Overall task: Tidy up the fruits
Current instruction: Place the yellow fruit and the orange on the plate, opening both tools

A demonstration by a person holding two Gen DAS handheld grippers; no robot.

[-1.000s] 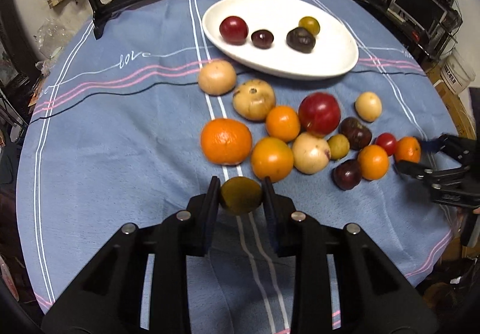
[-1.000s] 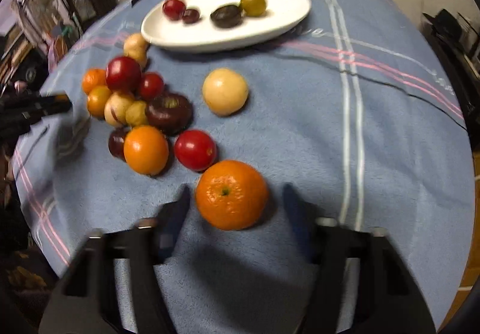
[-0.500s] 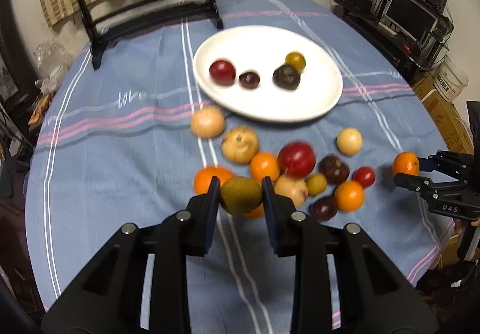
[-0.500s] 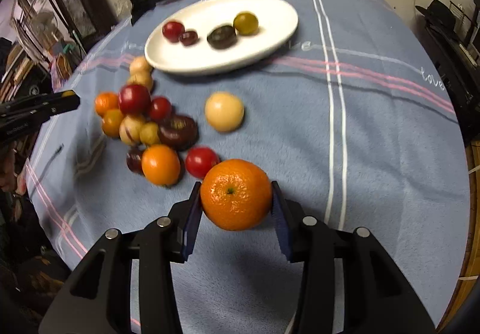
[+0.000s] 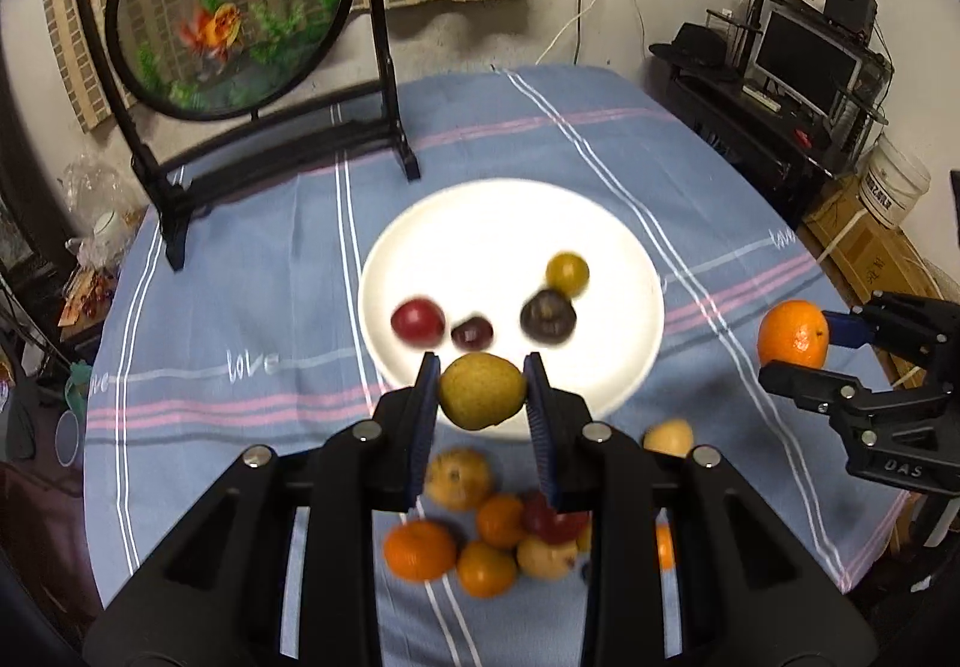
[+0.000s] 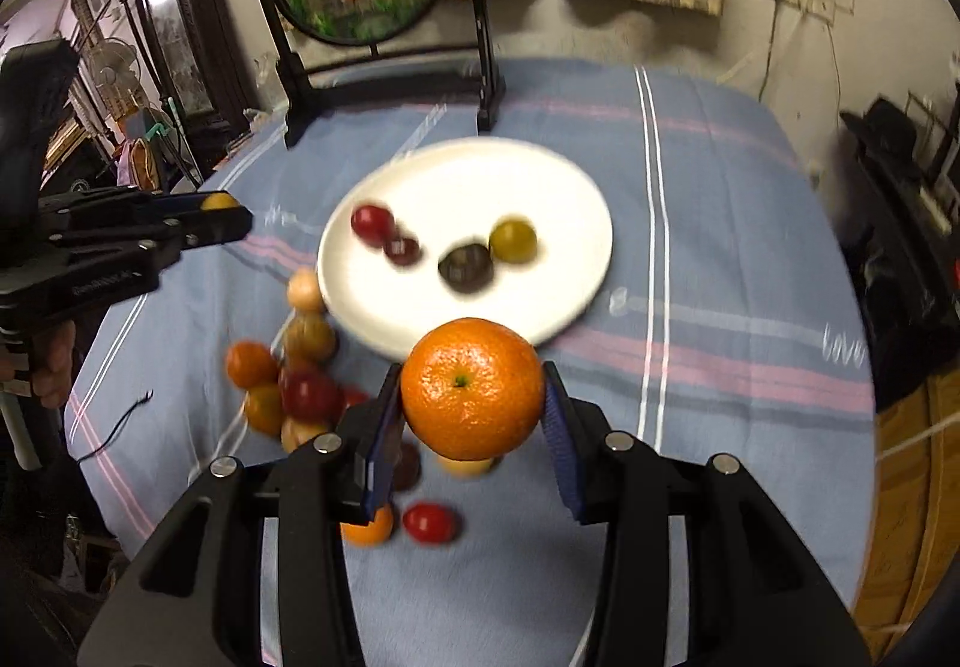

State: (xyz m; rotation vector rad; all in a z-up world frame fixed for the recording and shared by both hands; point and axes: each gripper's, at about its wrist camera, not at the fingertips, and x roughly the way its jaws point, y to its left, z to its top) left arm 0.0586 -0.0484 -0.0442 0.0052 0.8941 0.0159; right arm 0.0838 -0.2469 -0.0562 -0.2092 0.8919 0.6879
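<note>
Right hand-held gripper (image 5: 798,361), "DAS" lettering, orange (image 5: 792,334).

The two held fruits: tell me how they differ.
The orange in the right gripper is bright orange and larger; the pear in the left gripper is dull yellow-green and smaller. The orange's skin is dimpled, the pear's smoother. Both are clamped between blue pads, off the table, near the white plate.
</note>
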